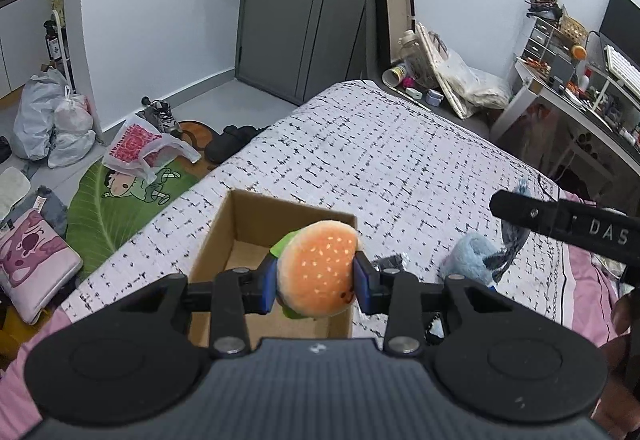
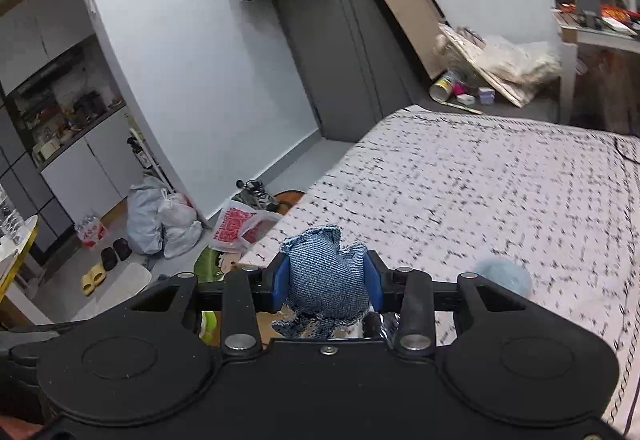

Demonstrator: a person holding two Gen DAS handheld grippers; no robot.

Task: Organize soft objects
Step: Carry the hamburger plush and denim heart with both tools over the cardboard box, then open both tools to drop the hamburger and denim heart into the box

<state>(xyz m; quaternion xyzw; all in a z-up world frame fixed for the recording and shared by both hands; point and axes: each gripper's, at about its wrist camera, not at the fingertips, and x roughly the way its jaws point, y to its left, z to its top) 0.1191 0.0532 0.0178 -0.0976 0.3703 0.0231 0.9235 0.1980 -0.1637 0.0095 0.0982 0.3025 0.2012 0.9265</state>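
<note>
My left gripper (image 1: 316, 282) is shut on a plush hamburger (image 1: 318, 272), held just above an open cardboard box (image 1: 240, 218) that stands on the bed. My right gripper (image 2: 326, 282) is shut on a blue denim soft toy (image 2: 326, 276), lifted above the bed's near edge. In the left wrist view the right gripper's black body (image 1: 560, 220) comes in from the right with the denim toy (image 1: 510, 244) hanging under it. A fluffy light-blue plush (image 1: 468, 256) lies on the bedspread right of the box; the right wrist view shows this plush (image 2: 504, 276) blurred.
The bed has a white bedspread with black dashes (image 1: 380, 160) over a pink sheet (image 1: 580, 280). On the floor to the left lie plastic bags (image 1: 136, 148), a green cartoon mat (image 1: 132, 196), shoes and a pink cushion (image 1: 32, 264). A cluttered desk (image 1: 580, 80) stands at the right.
</note>
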